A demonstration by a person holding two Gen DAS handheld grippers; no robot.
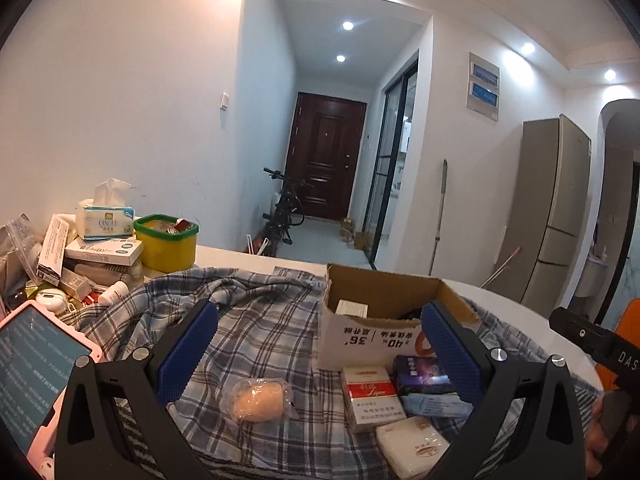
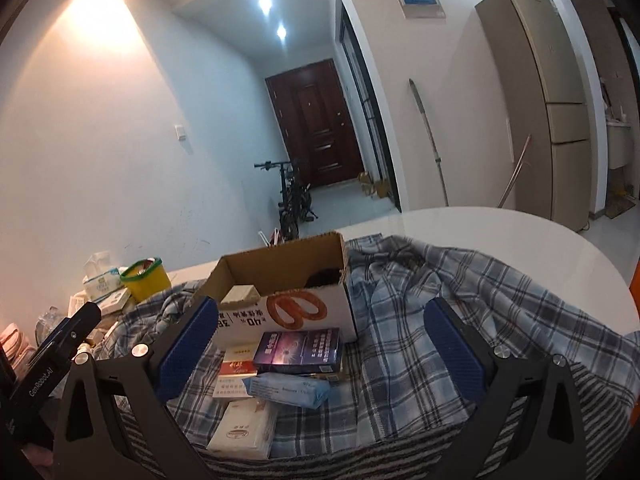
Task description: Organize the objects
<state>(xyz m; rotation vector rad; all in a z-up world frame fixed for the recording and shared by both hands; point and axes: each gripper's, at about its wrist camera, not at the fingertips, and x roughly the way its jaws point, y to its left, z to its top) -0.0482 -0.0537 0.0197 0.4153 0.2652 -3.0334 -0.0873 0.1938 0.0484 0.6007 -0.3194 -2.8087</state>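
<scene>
An open cardboard box stands on a plaid cloth. In front of it lie a red-and-white pack, a dark purple box, a light blue packet and a white tissue pack. A wrapped tan bun lies left of them. My left gripper is open and empty above the bun and packs. My right gripper is open and empty above the packs.
A pile of clutter sits at the far left: a tissue box, a yellow tub with a green rim, small boxes and bottles. A pink tablet lies at the left edge. The white table curves away on the right.
</scene>
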